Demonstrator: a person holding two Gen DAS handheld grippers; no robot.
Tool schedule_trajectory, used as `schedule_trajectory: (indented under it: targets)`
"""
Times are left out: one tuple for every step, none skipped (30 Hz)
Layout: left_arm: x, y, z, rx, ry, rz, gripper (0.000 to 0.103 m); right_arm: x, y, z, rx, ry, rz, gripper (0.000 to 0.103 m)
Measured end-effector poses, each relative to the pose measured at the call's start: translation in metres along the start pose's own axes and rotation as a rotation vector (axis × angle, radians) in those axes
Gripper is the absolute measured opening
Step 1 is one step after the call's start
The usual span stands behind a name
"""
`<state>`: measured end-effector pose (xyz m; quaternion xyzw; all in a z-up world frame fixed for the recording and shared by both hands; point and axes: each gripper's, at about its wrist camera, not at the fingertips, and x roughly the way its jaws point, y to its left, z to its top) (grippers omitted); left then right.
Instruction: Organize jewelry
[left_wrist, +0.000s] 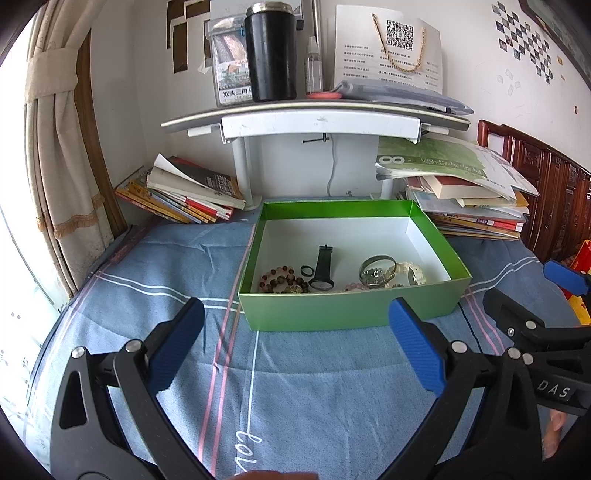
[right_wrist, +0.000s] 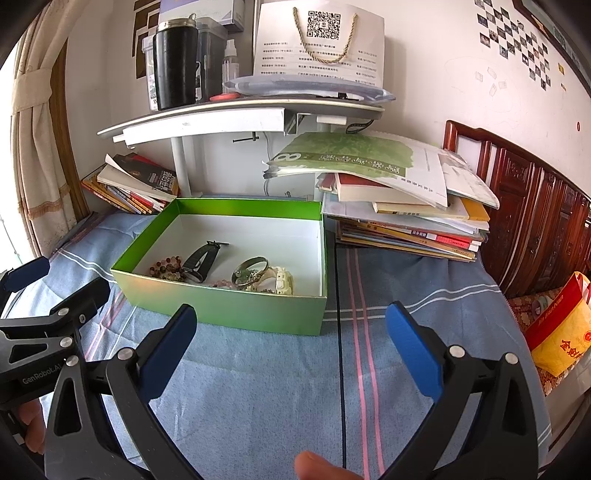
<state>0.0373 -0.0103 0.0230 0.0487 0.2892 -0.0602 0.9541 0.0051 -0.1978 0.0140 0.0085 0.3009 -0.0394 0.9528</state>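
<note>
A green box (left_wrist: 351, 308) (right_wrist: 229, 304) with a white floor sits on the blue striped cloth. Inside lie a black watch (left_wrist: 323, 267) (right_wrist: 199, 260), a brown bead bracelet (left_wrist: 282, 280) (right_wrist: 166, 267), a small dark ring (left_wrist: 306, 270), a silver bangle (left_wrist: 375, 271) (right_wrist: 249, 271), a cream watch (left_wrist: 412, 273) (right_wrist: 282, 278) and pink beads (left_wrist: 352, 286) (right_wrist: 223, 283). My left gripper (left_wrist: 295, 332) hovers open just in front of the box, holding nothing. My right gripper (right_wrist: 291, 332) is open too, before the box's right front corner. Each gripper shows at the edge of the other's view.
Book piles flank the box: a left stack (left_wrist: 184, 195) (right_wrist: 133, 188) and a taller right stack (left_wrist: 469, 195) (right_wrist: 406, 206). A grey shelf (left_wrist: 314, 114) behind carries a black flask (left_wrist: 271, 51) and a paper bag (left_wrist: 388, 48). A wooden headboard (right_wrist: 535, 221) and a red-yellow bag (right_wrist: 561, 328) stand right.
</note>
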Motion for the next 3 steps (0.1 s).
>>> schedule_trajectory:
  targets:
    - [0.002, 0.0, 0.0, 0.001, 0.008, -0.005, 0.099, 0.004, -0.003, -0.001, 0.004, 0.013, 0.008, 0.1]
    - [0.005, 0.001, -0.002, 0.004, 0.017, -0.005, 0.099, 0.007, -0.006, -0.002, 0.009, 0.027, 0.015, 0.1]
    - [0.008, 0.001, -0.003, 0.005, 0.023, -0.003, 0.099, 0.014, -0.013, -0.005, 0.022, 0.053, 0.019, 0.1]
